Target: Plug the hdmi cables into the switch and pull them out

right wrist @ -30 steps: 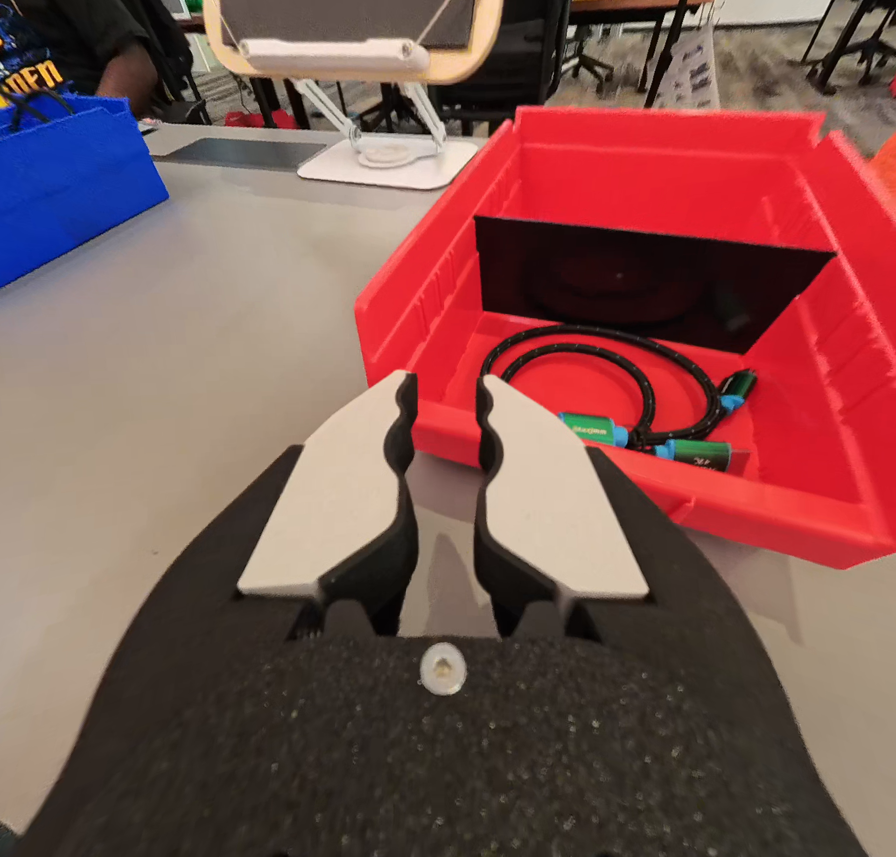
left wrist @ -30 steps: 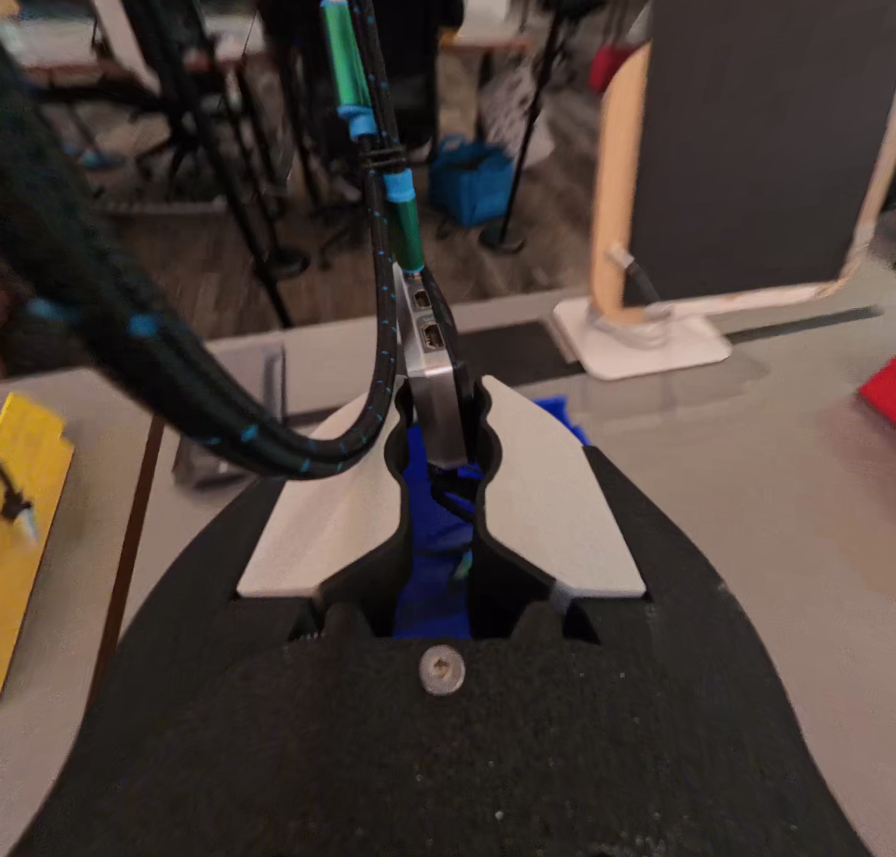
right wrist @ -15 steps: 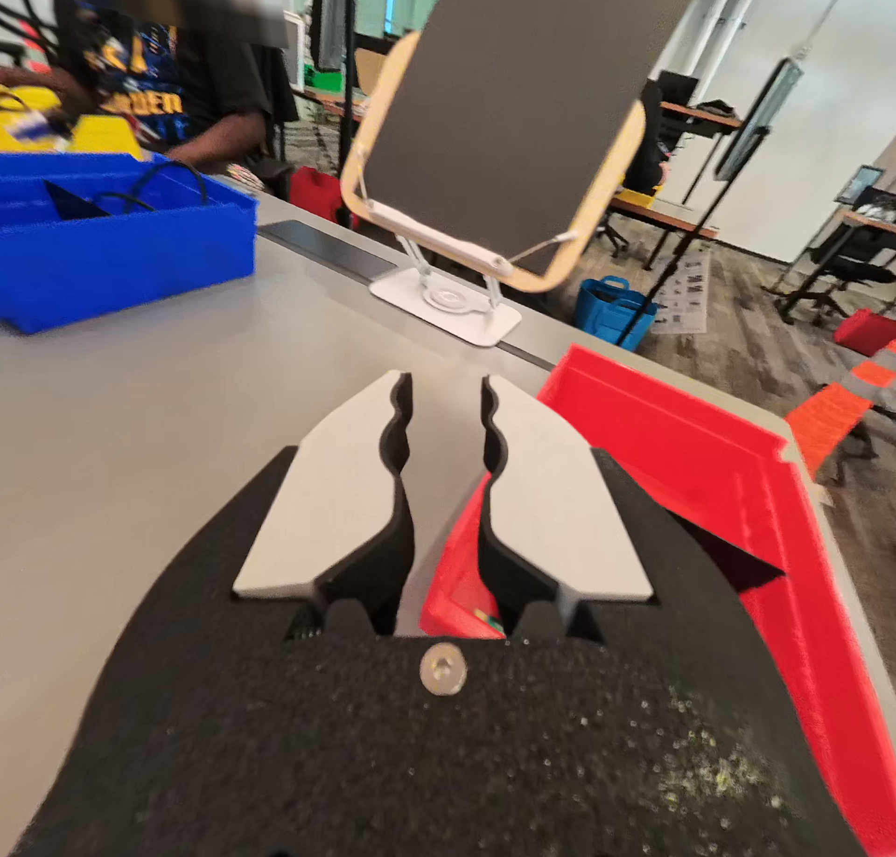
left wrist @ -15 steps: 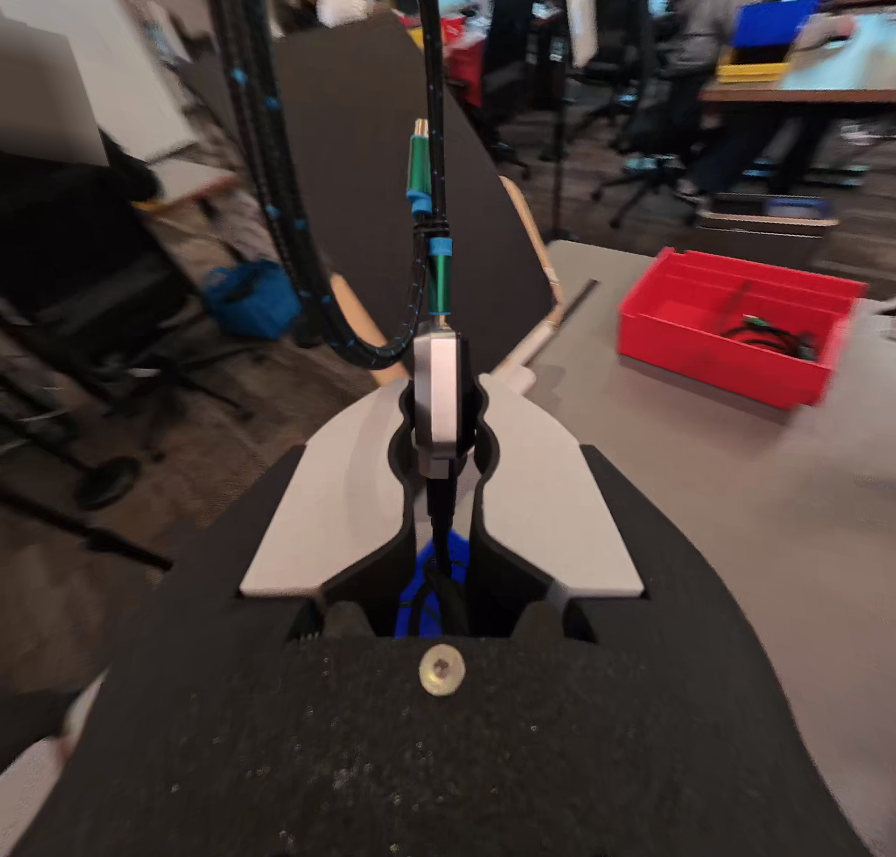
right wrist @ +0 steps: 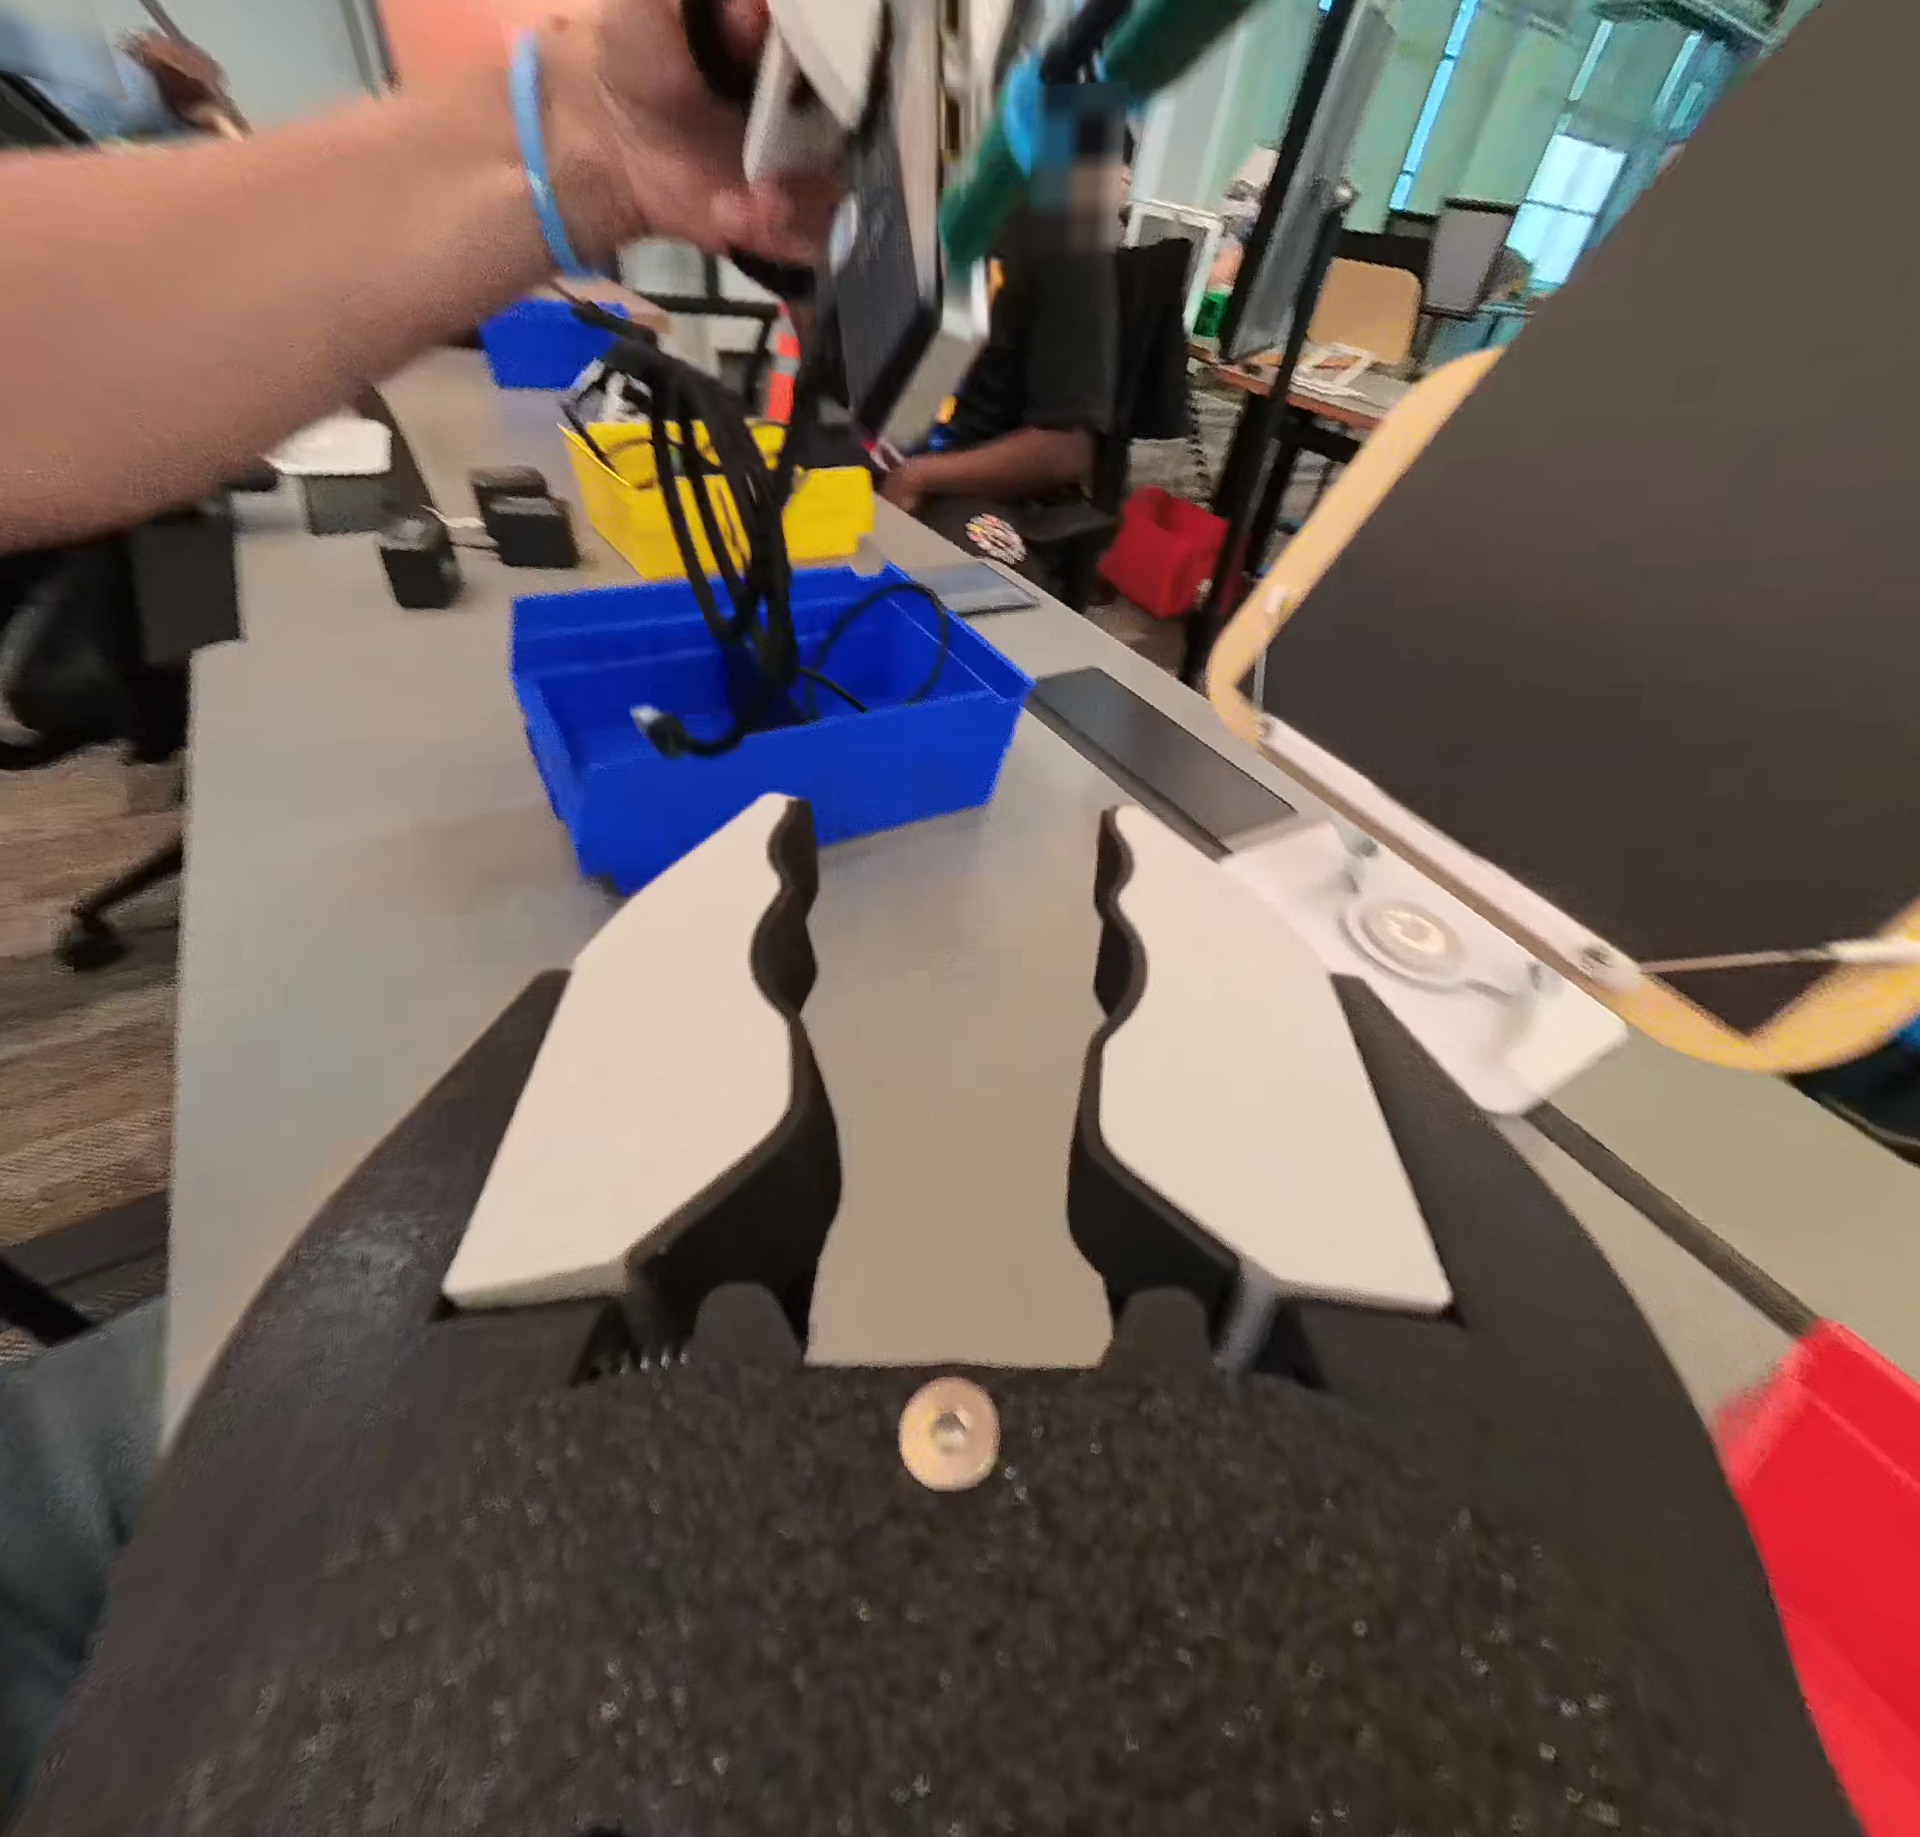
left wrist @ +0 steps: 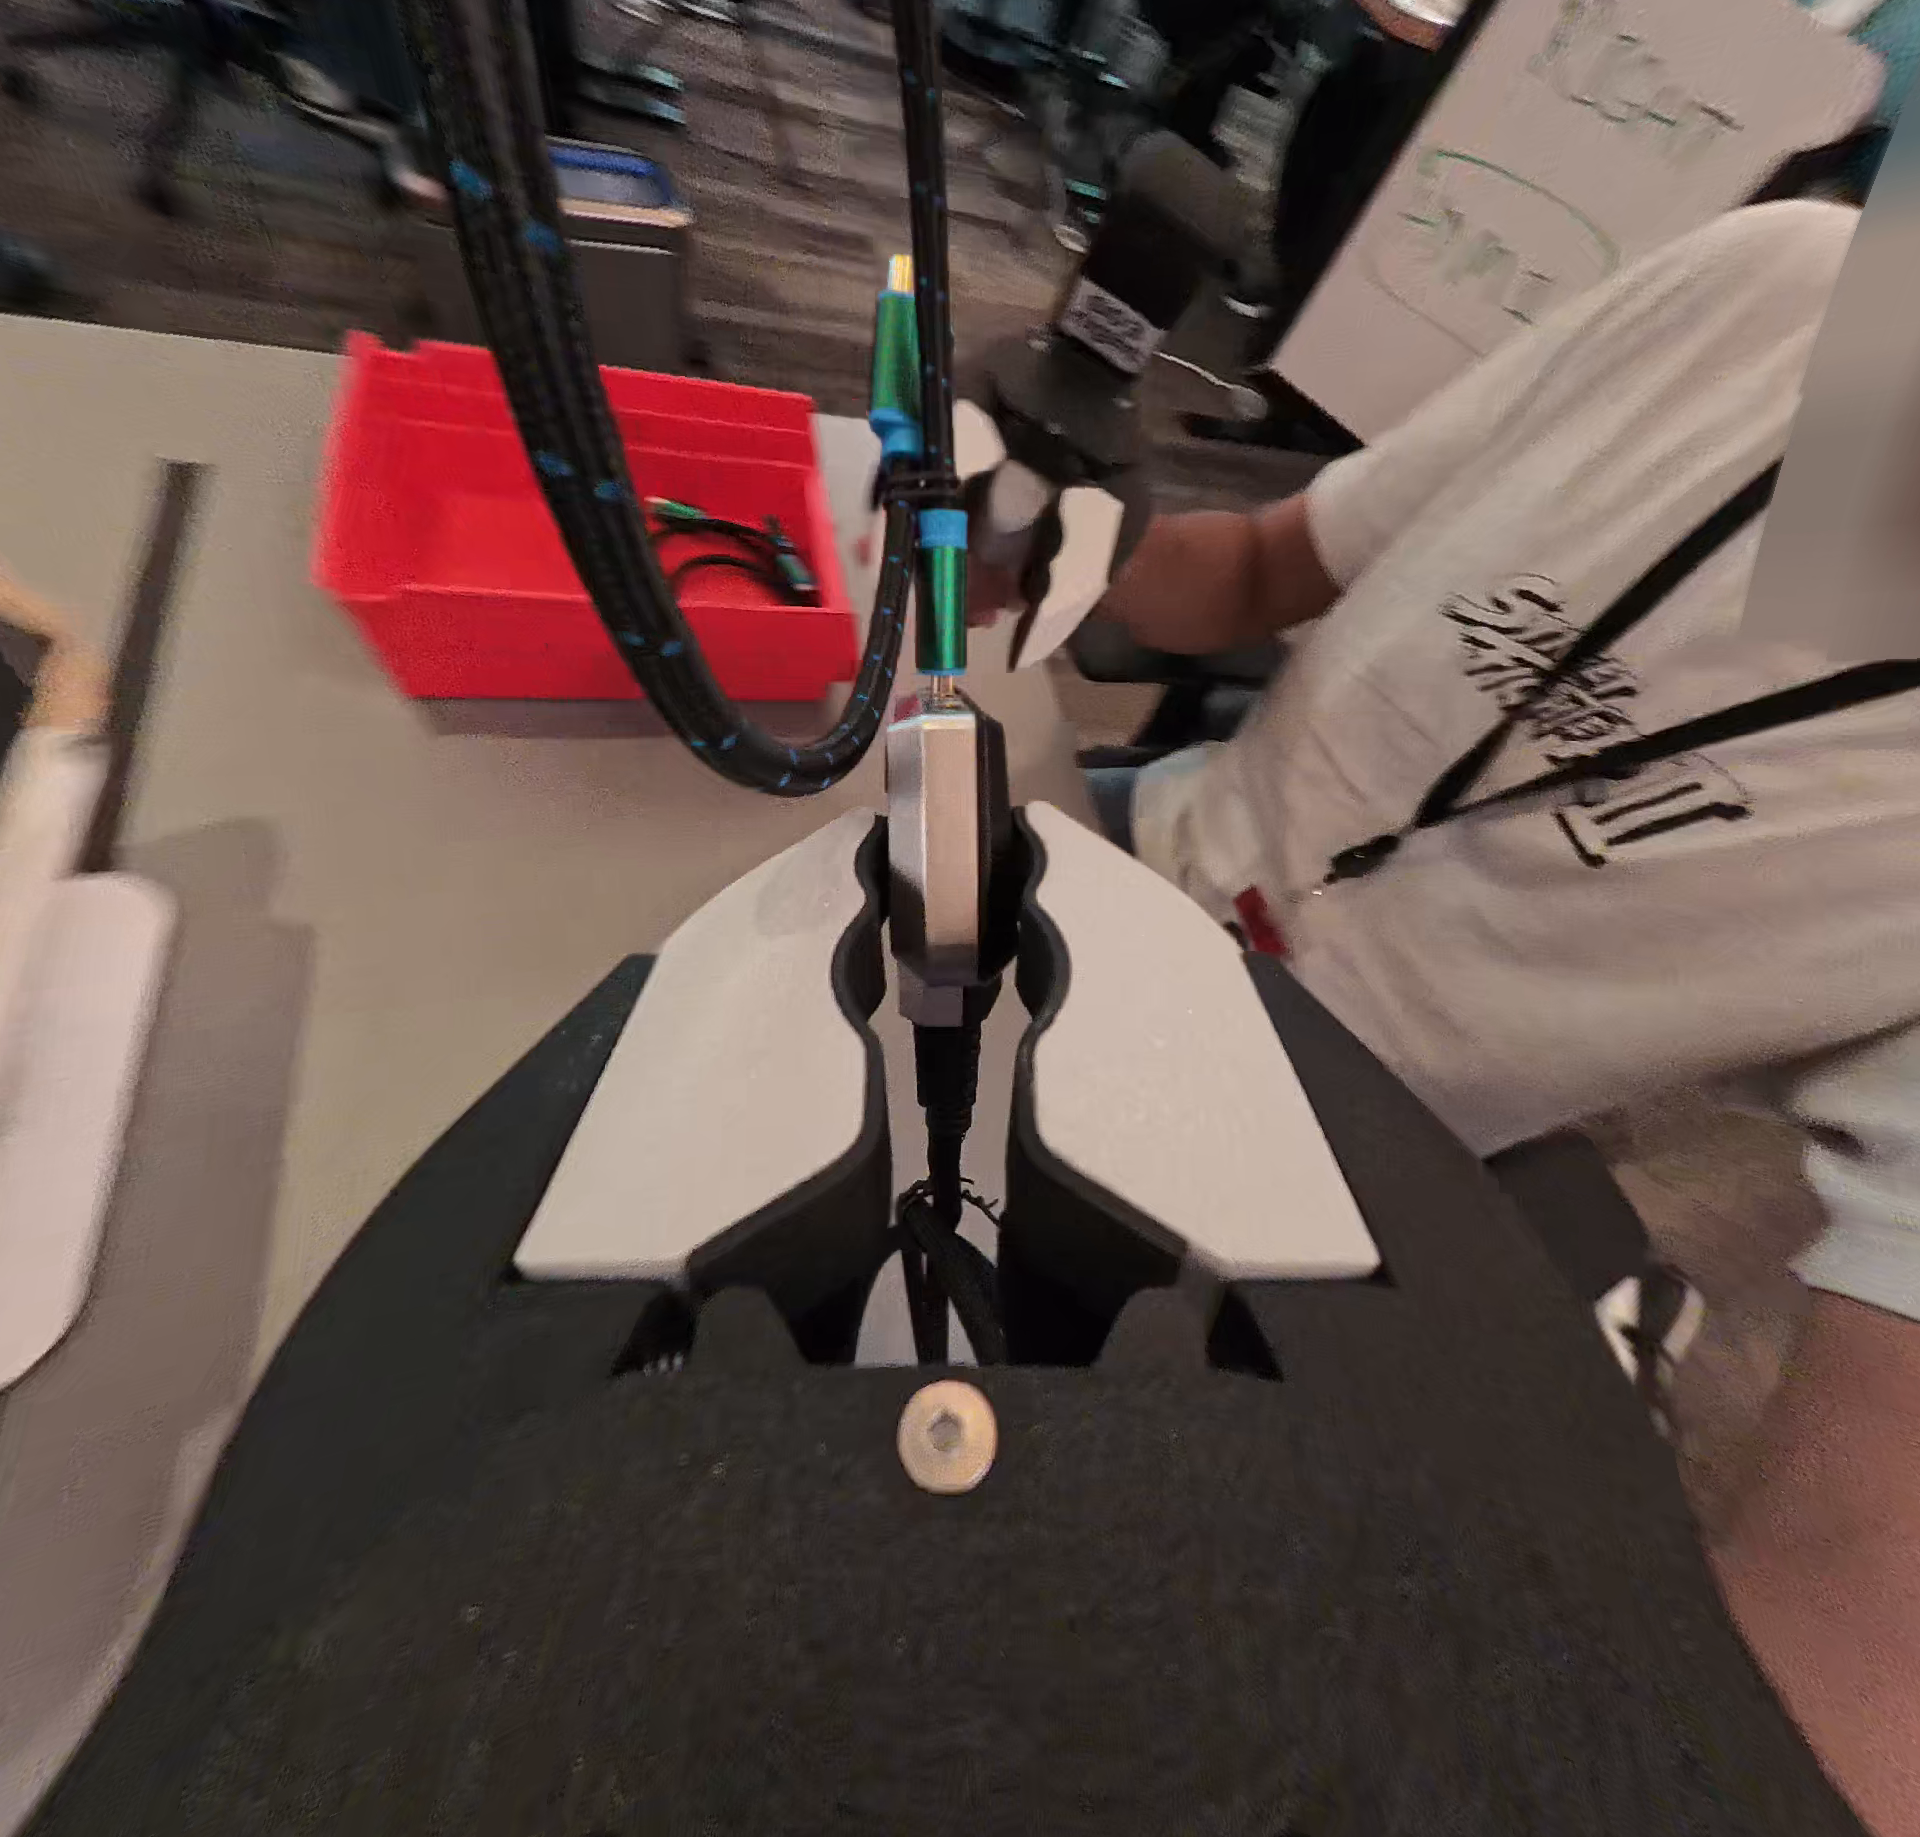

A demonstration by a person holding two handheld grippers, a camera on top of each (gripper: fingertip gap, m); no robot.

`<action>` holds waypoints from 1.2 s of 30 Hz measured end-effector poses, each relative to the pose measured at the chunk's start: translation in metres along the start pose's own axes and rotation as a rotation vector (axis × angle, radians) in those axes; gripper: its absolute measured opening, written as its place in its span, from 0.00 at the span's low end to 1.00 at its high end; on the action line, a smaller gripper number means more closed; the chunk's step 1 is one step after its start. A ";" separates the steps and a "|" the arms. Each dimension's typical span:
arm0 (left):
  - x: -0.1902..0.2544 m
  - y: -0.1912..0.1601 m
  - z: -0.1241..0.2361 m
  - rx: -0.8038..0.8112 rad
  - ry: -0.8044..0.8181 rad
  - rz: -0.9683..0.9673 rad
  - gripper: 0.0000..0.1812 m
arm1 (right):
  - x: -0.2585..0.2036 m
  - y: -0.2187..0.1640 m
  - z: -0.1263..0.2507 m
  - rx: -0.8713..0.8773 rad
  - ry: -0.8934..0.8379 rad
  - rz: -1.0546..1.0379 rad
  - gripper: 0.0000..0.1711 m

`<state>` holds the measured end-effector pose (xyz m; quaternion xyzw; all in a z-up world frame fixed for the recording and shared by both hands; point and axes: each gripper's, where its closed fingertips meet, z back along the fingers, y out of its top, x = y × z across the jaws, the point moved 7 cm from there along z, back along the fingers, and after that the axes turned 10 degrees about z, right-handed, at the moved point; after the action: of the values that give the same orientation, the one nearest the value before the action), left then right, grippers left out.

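left hand-held gripper (left wrist: 940, 888) lifts the switch (left wrist: 932, 842) above the desk (left wrist: 416, 852), clamped edge-on; right hand-held gripper (right wrist: 951, 894) gapes empty.
risk: heavy braided hdmi cables (left wrist: 582, 478) drag the switch askew; green plug (left wrist: 943, 592) looks barely seated, may drop out.

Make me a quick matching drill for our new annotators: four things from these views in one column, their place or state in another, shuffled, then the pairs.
Things:
1. switch
2. red bin
3. right gripper
4. blue bin

Places or states:
A. open, holding nothing
B. clamped between the left gripper's fingers
C. on the table with black cables rising out of it
D. on the table holding a coiled cable with green plugs

Pairs: 1-B, 2-D, 3-A, 4-C
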<state>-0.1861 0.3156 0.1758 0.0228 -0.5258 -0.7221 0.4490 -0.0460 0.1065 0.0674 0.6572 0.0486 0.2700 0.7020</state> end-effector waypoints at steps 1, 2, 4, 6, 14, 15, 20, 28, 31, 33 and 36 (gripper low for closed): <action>-0.001 0.002 -0.016 -0.019 -0.044 -0.001 0.11 | -0.001 0.003 -0.006 0.015 0.022 -0.022 0.32; -0.003 0.003 -0.031 -0.032 -0.076 -0.007 0.11 | -0.002 0.004 -0.012 0.025 0.044 -0.052 0.34; -0.009 0.004 -0.060 -0.045 -0.120 -0.017 0.11 | -0.003 0.002 -0.022 0.052 0.070 -0.132 0.38; -0.016 0.003 -0.086 -0.054 -0.153 -0.019 0.11 | -0.003 -0.004 -0.025 0.084 0.072 -0.217 0.37; -0.048 -0.008 -0.158 -0.009 -0.004 0.002 0.16 | 0.005 -0.045 0.002 0.088 -0.026 -0.454 0.12; -0.051 -0.008 -0.164 0.026 0.051 -0.002 0.18 | 0.006 -0.049 0.004 0.089 -0.051 -0.465 0.12; -0.046 -0.024 -0.181 0.128 0.452 -0.129 0.41 | 0.016 -0.064 0.010 0.124 -0.105 -0.566 0.12; -0.024 -0.075 -0.216 0.086 1.127 -0.316 0.41 | 0.026 -0.078 0.012 0.141 -0.132 -0.710 0.12; -0.018 -0.080 -0.230 0.093 1.393 -0.479 0.37 | 0.023 -0.080 0.010 0.140 -0.139 -0.760 0.12; -0.017 -0.080 -0.241 0.065 1.532 -0.631 0.37 | 0.020 -0.080 0.007 0.143 -0.123 -0.793 0.12; -0.019 -0.077 -0.257 -0.002 1.670 -0.812 0.35 | 0.014 -0.078 0.004 0.149 -0.097 -0.816 0.12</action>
<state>-0.0934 0.1419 -0.0071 0.7175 0.0170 -0.5737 0.3948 -0.0079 0.1097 -0.0016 0.6448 0.2913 -0.0660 0.7036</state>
